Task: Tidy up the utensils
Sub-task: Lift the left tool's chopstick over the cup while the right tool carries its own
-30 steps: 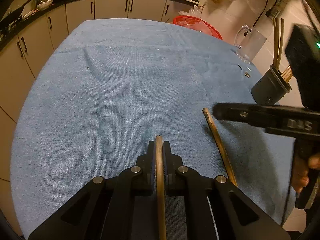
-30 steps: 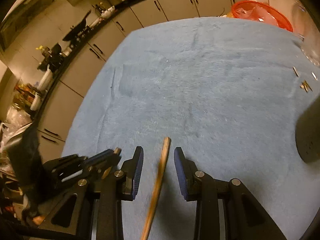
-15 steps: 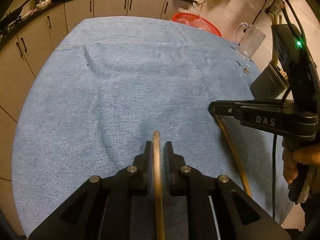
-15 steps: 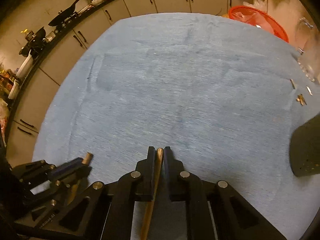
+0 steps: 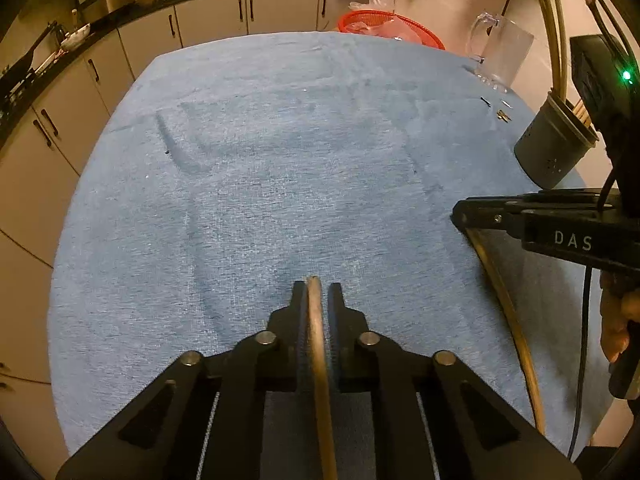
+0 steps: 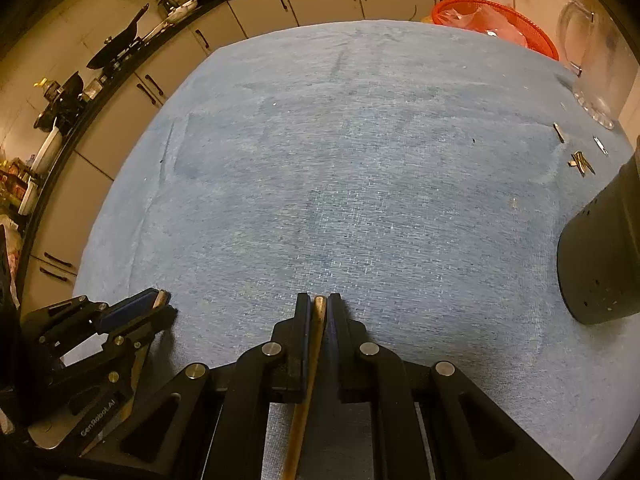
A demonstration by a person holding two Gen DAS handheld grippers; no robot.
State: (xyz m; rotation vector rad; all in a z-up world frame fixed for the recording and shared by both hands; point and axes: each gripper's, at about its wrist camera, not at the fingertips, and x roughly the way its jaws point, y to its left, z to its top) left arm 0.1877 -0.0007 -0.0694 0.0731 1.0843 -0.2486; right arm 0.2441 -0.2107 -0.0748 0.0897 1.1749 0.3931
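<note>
My left gripper (image 5: 315, 290) is shut on a wooden chopstick (image 5: 318, 360) that runs back between its fingers. My right gripper (image 6: 319, 302) is shut on a second wooden chopstick (image 6: 310, 364), low over the blue cloth. In the left wrist view the right gripper (image 5: 460, 214) shows at the right with its chopstick (image 5: 508, 312) slanting down from it. In the right wrist view the left gripper (image 6: 160, 304) shows at the lower left. A dark utensil holder (image 5: 554, 148) with several chopsticks in it stands at the right; it also shows in the right wrist view (image 6: 600, 252).
A blue cloth (image 5: 280, 160) covers the round table. A glass mug (image 5: 500, 52) and a red basket (image 5: 384, 28) stand at the far right edge. Small metal bits (image 6: 580, 158) lie near the holder. Kitchen cabinets (image 5: 208, 20) run behind.
My right gripper closed on the chopstick that lay between its open fingers and lifted its front end. My left gripper kept hold of its chopstick and shifted slightly.
</note>
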